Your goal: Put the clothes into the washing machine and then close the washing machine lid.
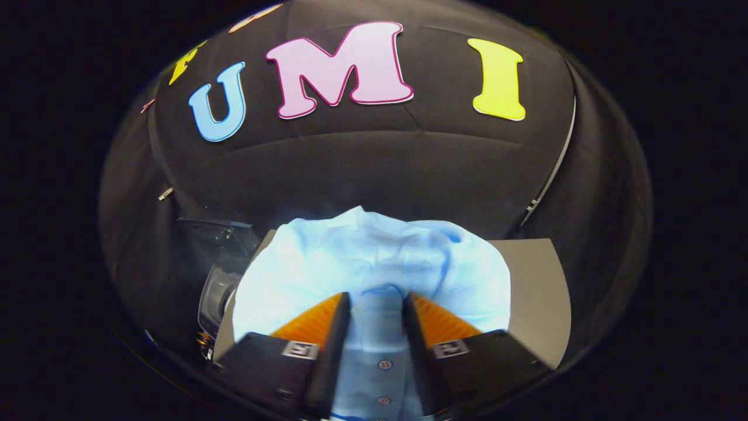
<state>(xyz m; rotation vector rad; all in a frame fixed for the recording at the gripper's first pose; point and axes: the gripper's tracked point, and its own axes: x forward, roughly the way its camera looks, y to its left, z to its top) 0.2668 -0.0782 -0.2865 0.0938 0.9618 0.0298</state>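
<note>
Jaws are seen closest to the lens, set narrow, with a fold of the light blue shirt (374, 263) running up between them; the button placket sits in the gap. Both fingers (339, 327) appear to press on the cloth from either side, so the gripper (376, 304) is judged to be clamped on the shirt, though actual contact pressure cannot be confirmed.

Just ahead of the fingertips the rest of the shirt is bunched in a loose mound, spread across a pale grey surface (537, 292) that carries it. Whether the cloth is lifted off that surface or lying on it cannot be told.

Beyond and to the left of the mound, a dark machine body with a rounded glossy part (219, 292) is visible low down, taken to be the washing machine. Its lid and opening cannot be made out.

Step in hand is judged as securing and lifting the shirt, early in the task. For a clean transfer:
- grip should be kept firm on the fold, not on a single layer
- lift should be high enough that trailing cloth clears the surface edge
- shirt should be carried left toward the machine, and released only once the bulk is over the opening
- hanging sleeves should be watched for snagging on the rim
</note>
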